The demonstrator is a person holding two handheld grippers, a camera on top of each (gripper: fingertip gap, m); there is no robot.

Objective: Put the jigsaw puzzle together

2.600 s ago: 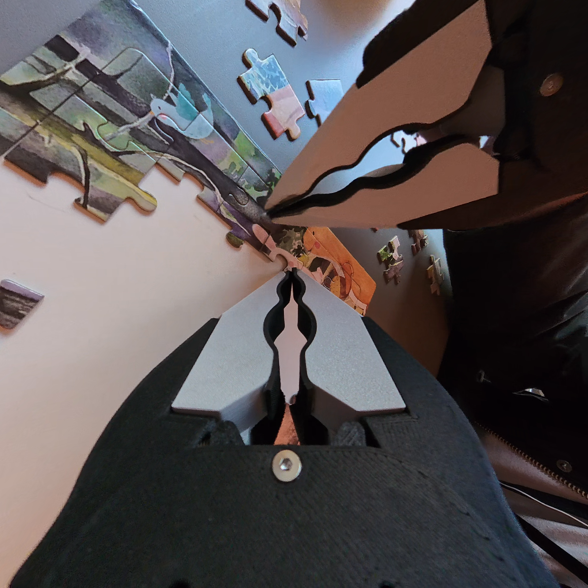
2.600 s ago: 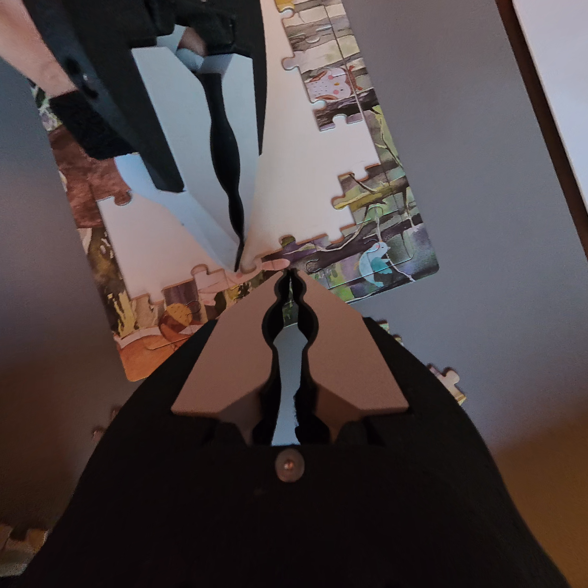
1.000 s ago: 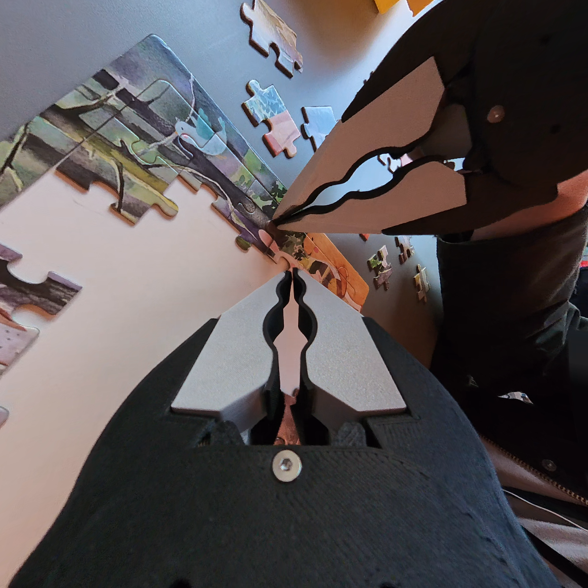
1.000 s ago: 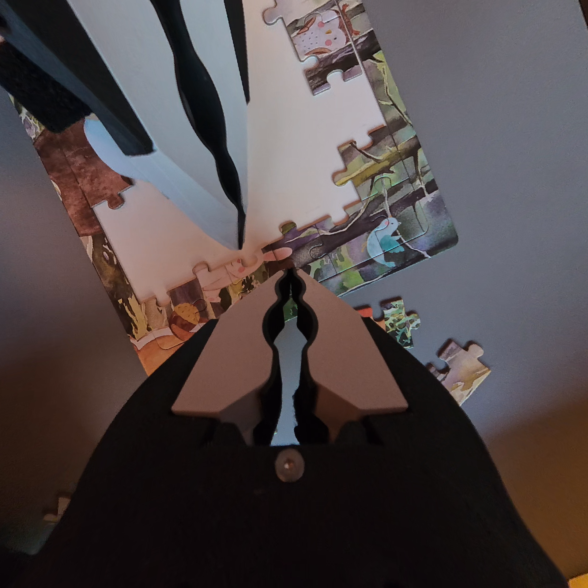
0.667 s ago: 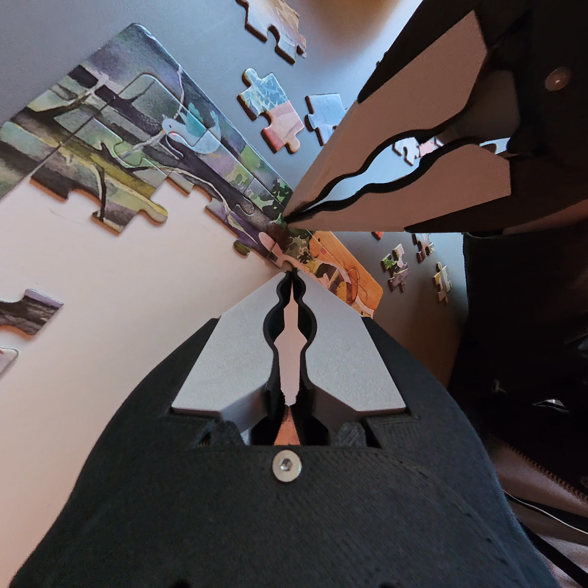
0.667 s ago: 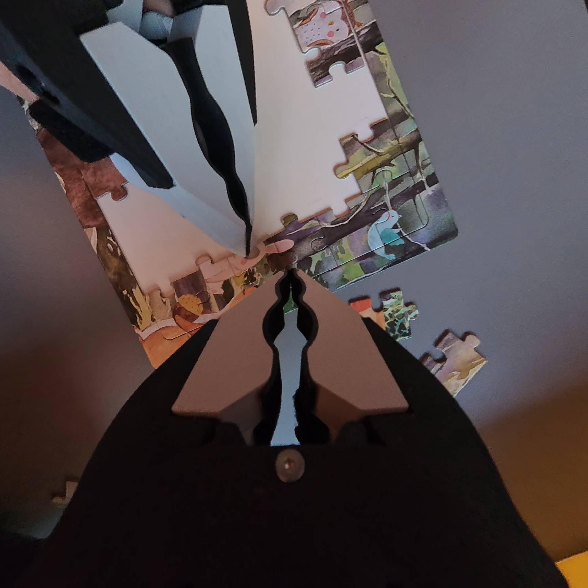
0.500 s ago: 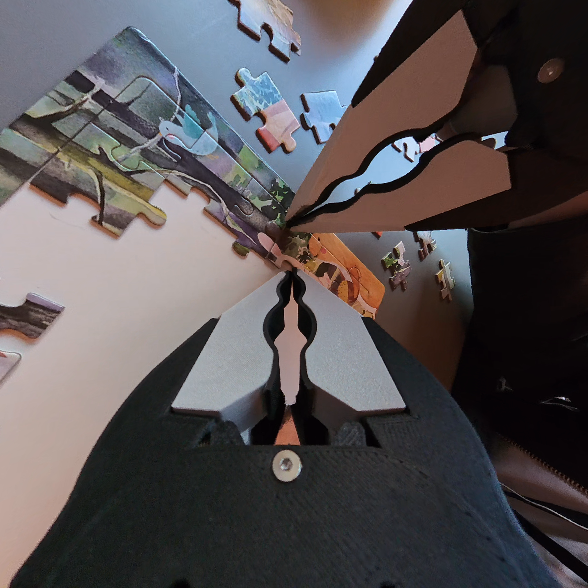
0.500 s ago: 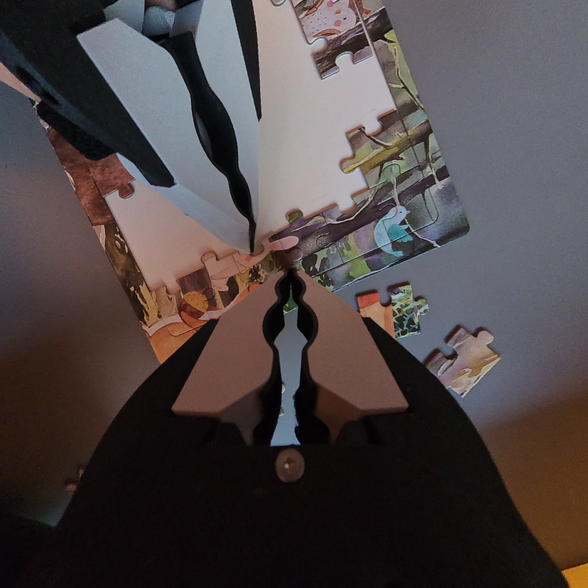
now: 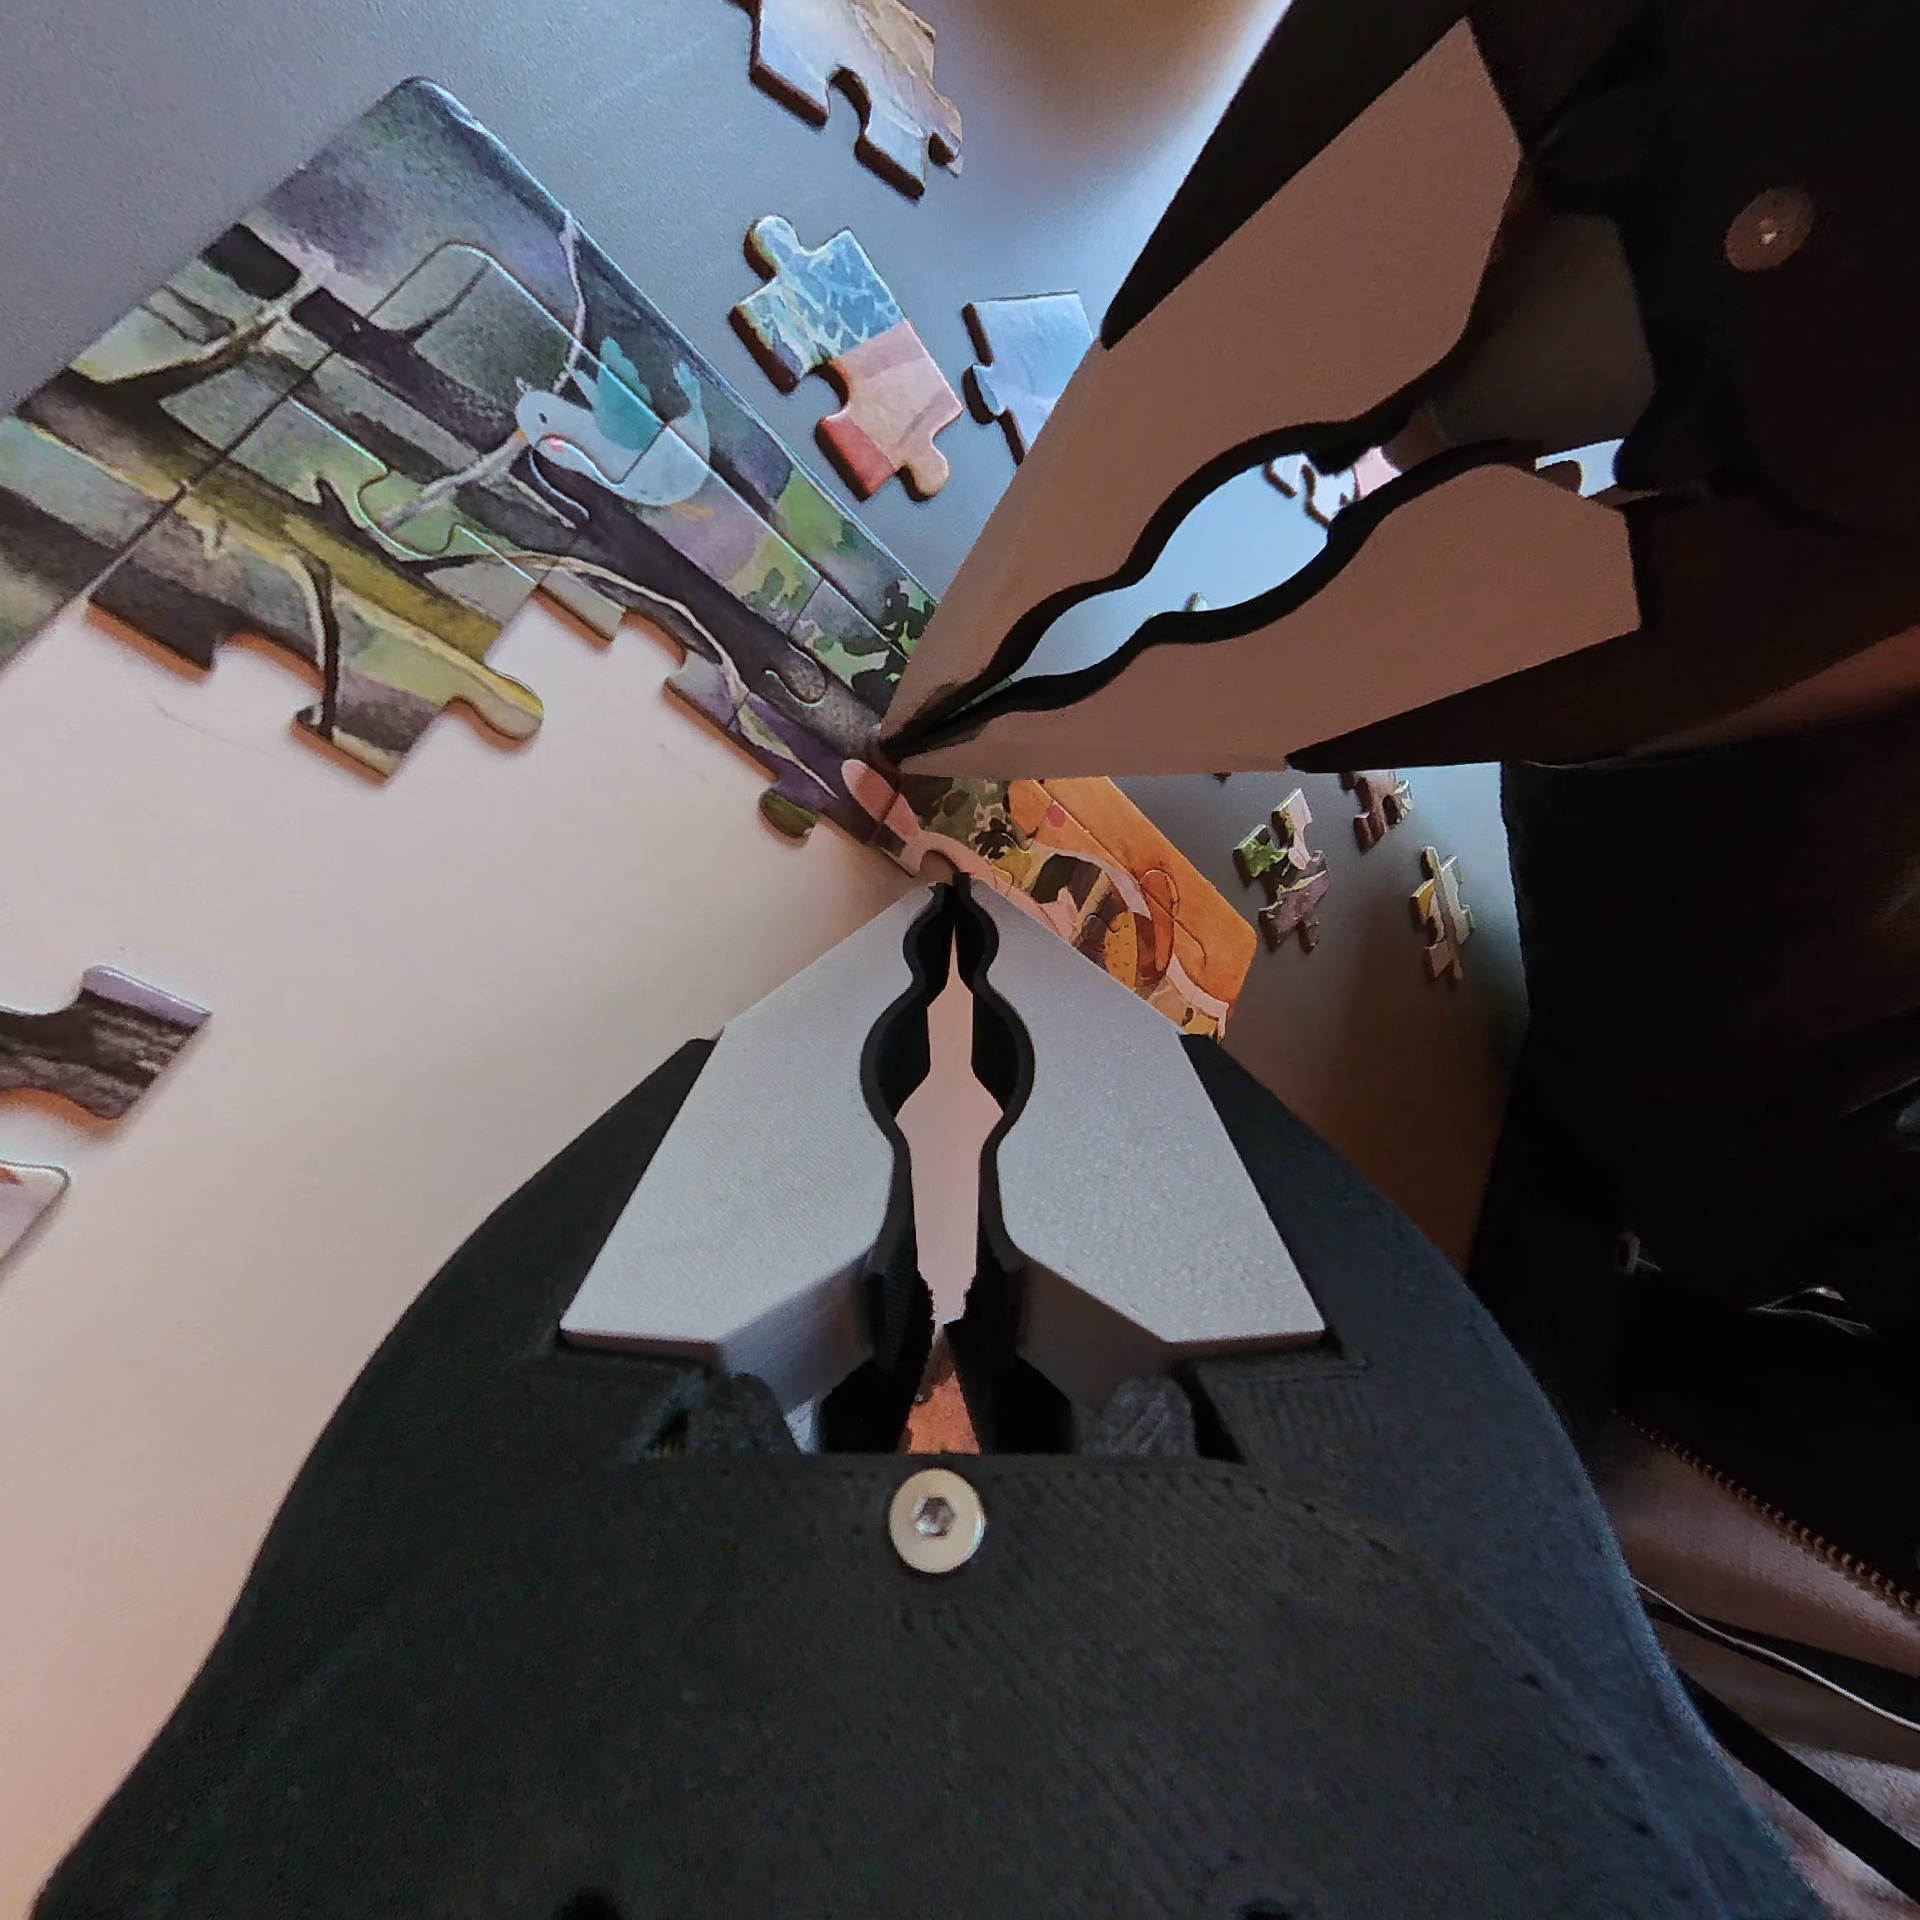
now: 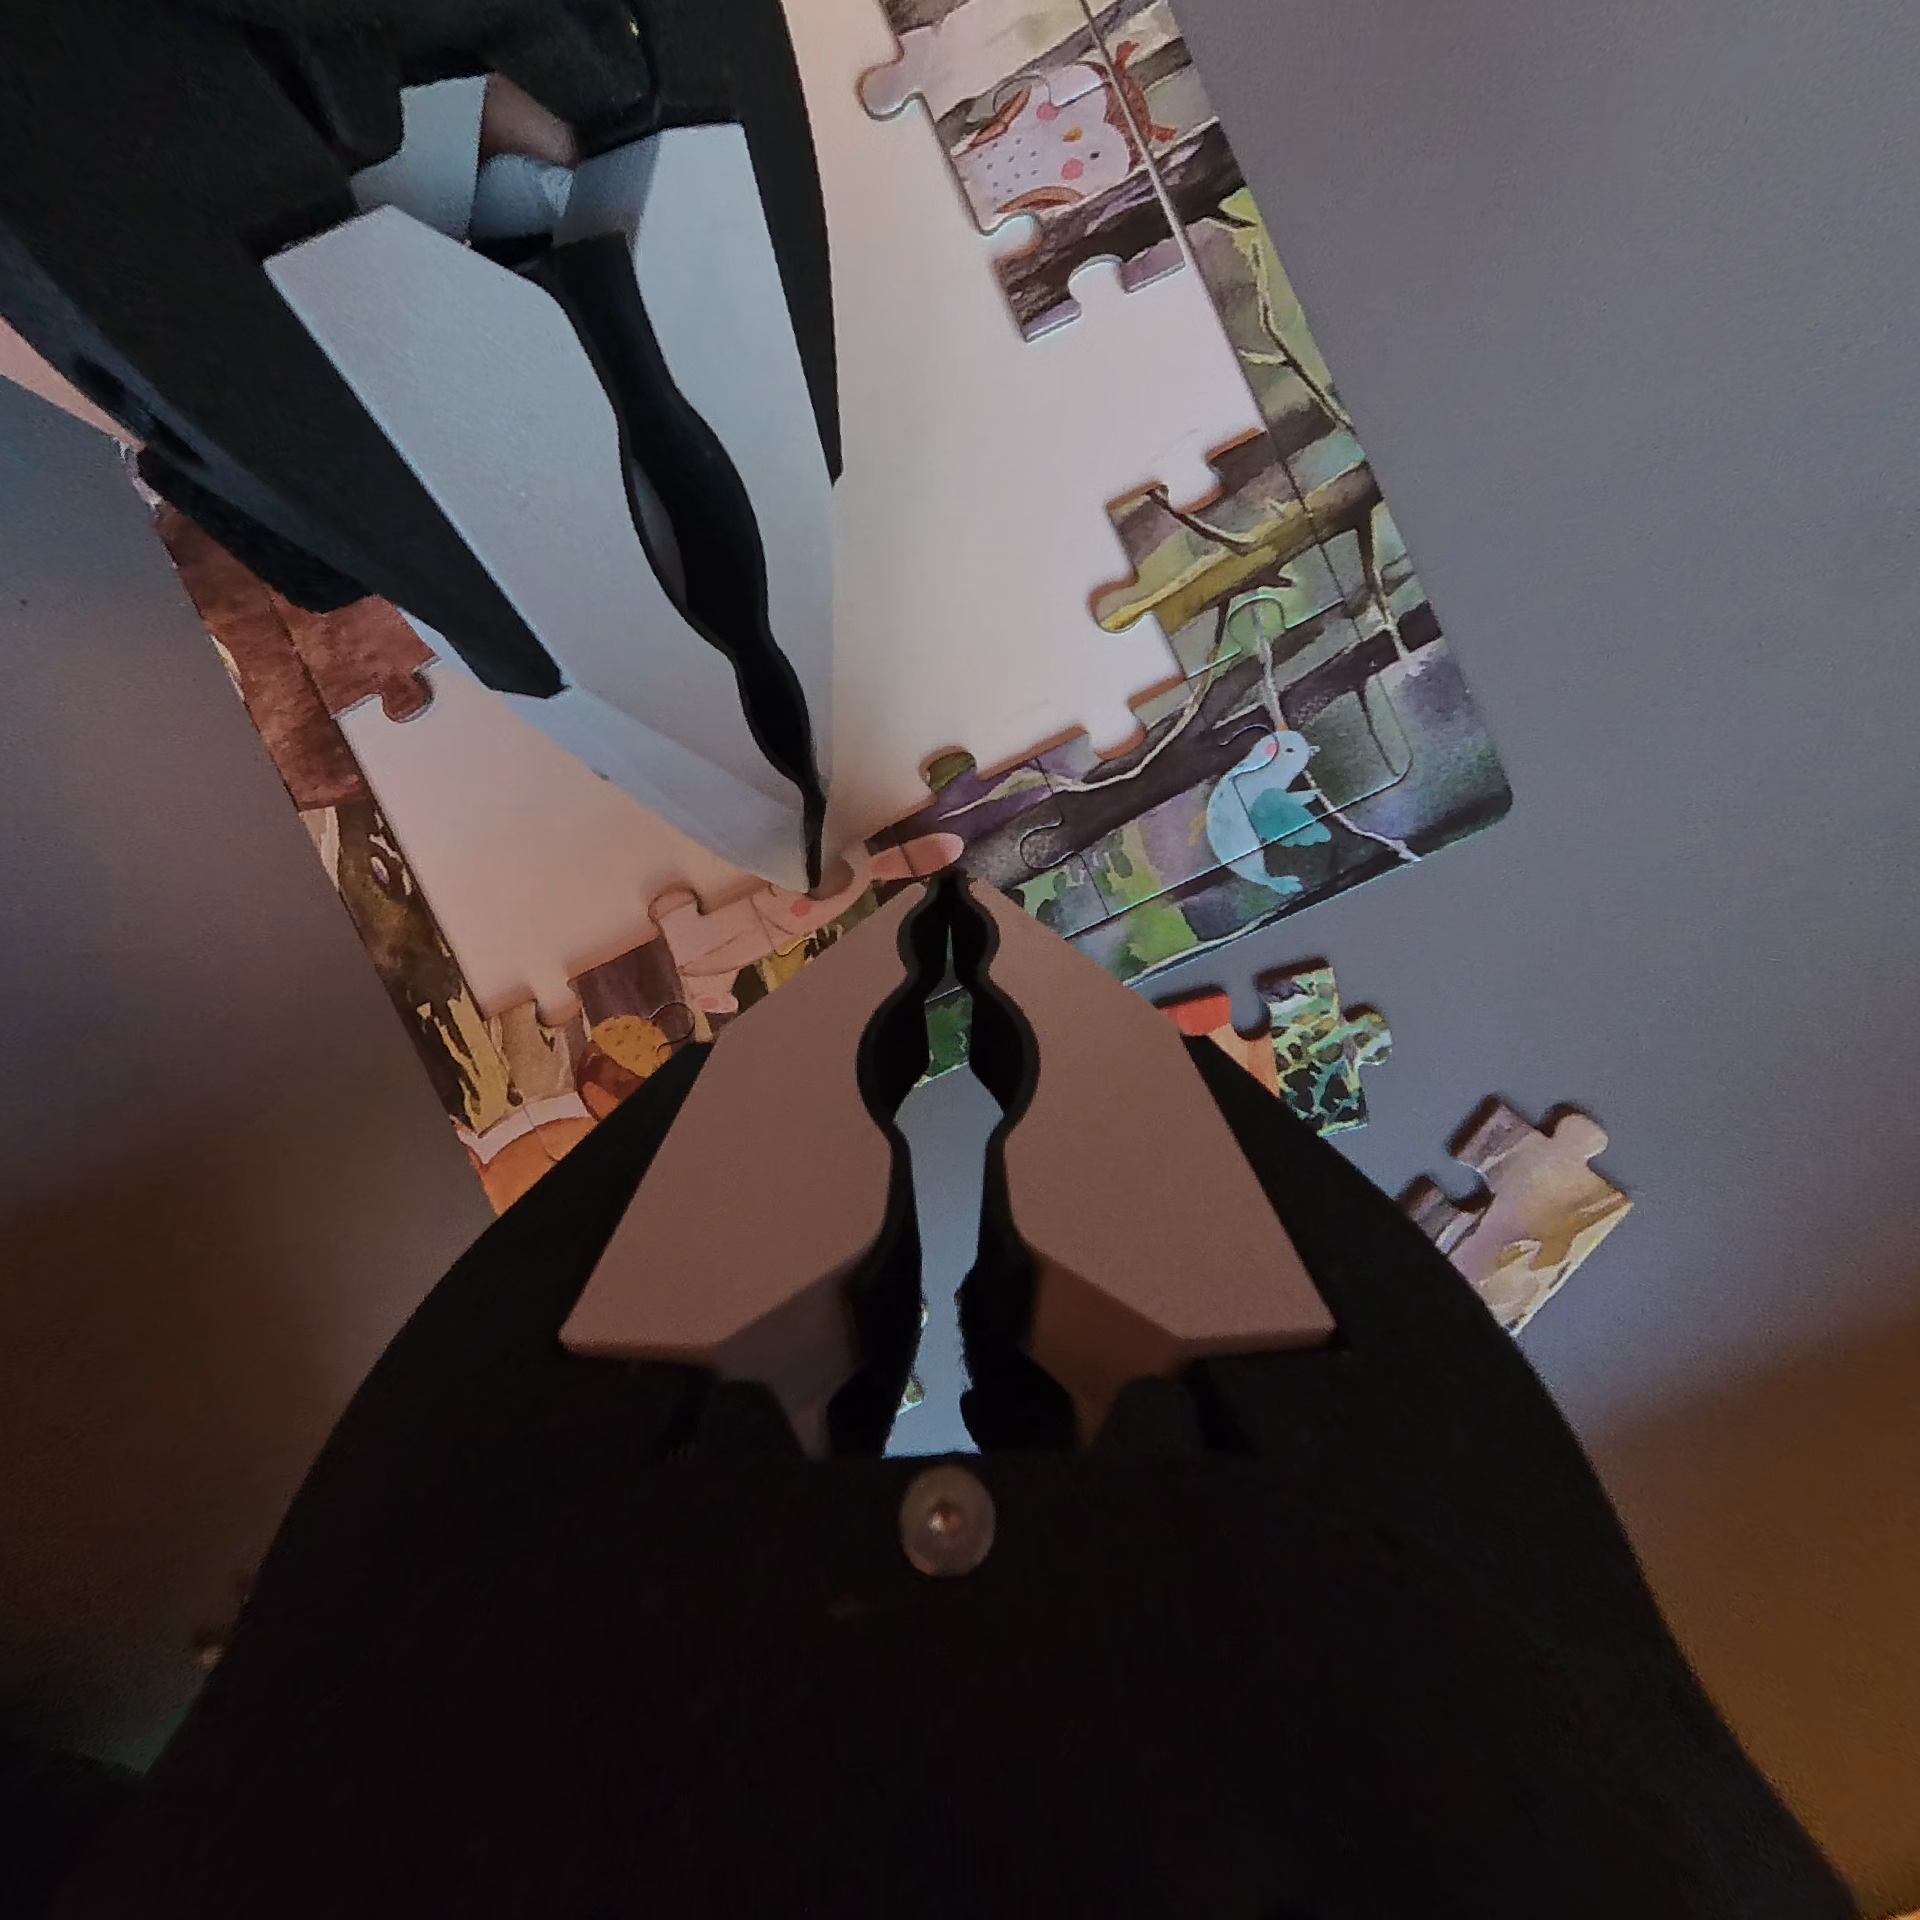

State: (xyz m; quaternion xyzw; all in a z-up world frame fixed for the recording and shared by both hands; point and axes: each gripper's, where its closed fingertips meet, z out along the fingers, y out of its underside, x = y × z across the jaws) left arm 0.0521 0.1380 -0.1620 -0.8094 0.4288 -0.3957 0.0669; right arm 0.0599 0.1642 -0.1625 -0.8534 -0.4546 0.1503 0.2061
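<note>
The partly built jigsaw puzzle (image 9: 436, 488) lies on a grey table, its edge pieces joined around a bare white backing (image 9: 312, 935). A bird picture (image 10: 1262, 810) marks one corner. My left gripper (image 9: 956, 885) is shut and empty, with its tips down at a pink-toned piece (image 9: 883, 810) in the border row. My right gripper (image 10: 948, 883) is also shut and empty, with its tips at the same piece (image 10: 920, 854) from the other side. Each gripper shows in the other's view, the right one (image 9: 896, 753) and the left one (image 10: 810, 871).
Loose pieces lie on the grey table outside the puzzle: a blue and pink one (image 9: 842, 353), a pale one (image 9: 1029, 353), a brownish one (image 9: 862, 83), small ones (image 9: 1288, 862), and two (image 10: 1320, 1049) (image 10: 1527, 1216) near the bird corner. A person's dark jacket (image 9: 1714, 1039) fills the right side. My left and right fingertips are right by each other. My right gripper's tips are some 6 centimeters from the bird picture (image 10: 1262, 810). Look for it in the left wrist view (image 9: 629, 437) too. The right tips stand about 7 centimeters off the partly built jigsaw puzzle (image 9: 436, 488). Look for it in the right wrist view (image 10: 1268, 649) too.
Both grippers stay shut with their tips at the same pink piece. The right wrist view has drawn back a little, and more of the loose pieces beside the bird corner show.
</note>
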